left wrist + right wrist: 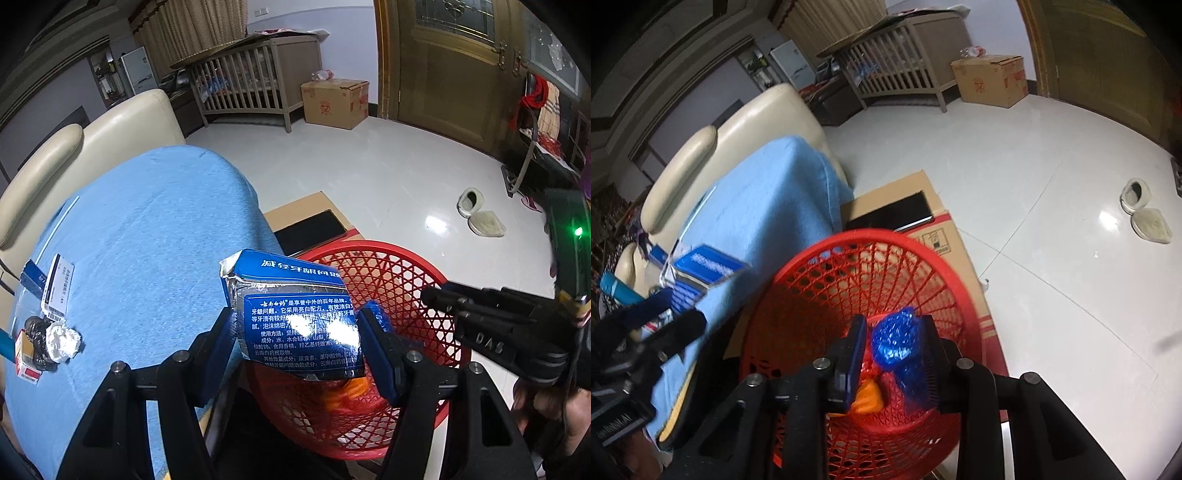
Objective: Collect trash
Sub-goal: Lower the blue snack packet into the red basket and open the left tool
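Note:
My left gripper (297, 332) is shut on a crushed blue toothpaste box (295, 306), held over the near rim of the red mesh basket (399, 280). In the right wrist view, my right gripper (894, 345) hangs over the red mesh basket (812, 280). A crumpled blue wrapper (892, 343) sits between its jaws, with a gap showing at the left pad (857, 347). An orange piece of trash (870, 400) lies in the basket bottom. On the blue-clothed table (147, 240) lie a foil ball (62, 339), a black bag (35, 332) and small boxes (57, 288).
The basket stands beside the table on a flat cardboard box (923, 206) with a dark tablet (890, 214) on it. A cream sofa (122, 125) is behind the table. A pair of slippers (480, 214), a crib (255, 81) and a carton (332, 103) stand on the white floor.

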The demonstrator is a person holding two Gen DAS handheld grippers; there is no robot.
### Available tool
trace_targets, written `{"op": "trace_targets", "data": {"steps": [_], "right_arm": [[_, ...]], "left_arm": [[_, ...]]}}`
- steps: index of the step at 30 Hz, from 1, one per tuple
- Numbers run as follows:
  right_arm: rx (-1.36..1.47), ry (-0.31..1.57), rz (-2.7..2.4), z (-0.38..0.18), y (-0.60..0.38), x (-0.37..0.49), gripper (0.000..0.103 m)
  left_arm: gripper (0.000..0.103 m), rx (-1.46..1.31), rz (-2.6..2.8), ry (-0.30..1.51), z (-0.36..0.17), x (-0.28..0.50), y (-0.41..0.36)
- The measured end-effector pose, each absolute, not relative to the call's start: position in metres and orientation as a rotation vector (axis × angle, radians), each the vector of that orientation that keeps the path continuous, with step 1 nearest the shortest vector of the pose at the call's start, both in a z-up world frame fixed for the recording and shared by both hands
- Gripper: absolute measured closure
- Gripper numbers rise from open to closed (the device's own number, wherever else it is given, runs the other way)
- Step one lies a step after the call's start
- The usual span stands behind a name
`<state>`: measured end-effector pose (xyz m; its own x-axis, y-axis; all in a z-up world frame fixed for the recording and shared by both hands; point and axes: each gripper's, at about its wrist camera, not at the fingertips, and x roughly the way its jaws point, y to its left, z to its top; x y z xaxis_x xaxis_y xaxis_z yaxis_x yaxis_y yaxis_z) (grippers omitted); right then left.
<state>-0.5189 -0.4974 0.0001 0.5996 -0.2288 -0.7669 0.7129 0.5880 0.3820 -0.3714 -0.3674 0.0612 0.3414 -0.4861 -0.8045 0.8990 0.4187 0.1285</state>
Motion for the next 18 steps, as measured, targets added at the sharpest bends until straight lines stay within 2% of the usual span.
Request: {"op": "trace_targets", "data": {"steps": [2, 3, 4, 18], "right_arm": [[0.754, 0.711, -0.624, 0.005, -0.5, -0.524, 0.06], [0.755, 0.705, -0.629, 0.006, -0.501, -0.526, 0.053], [0.756, 0.69, -0.637, 0.009, -0.502, -0.529, 0.041], [0.757, 0.641, -0.687, 0.024, -0.512, -0.535, 0.041]], "left_arm": [[0.035, 0.641, -0.99, 0.77, 0.06, -0.374, -0.37], [0.035, 0.643, -0.995, 0.772, 0.059, -0.375, -0.371], [0.035, 0.646, -1.0, 0.774, 0.058, -0.377, -0.373], [0.034, 0.606, -1.053, 0.866, 0.05, -0.375, -0.379]]}}
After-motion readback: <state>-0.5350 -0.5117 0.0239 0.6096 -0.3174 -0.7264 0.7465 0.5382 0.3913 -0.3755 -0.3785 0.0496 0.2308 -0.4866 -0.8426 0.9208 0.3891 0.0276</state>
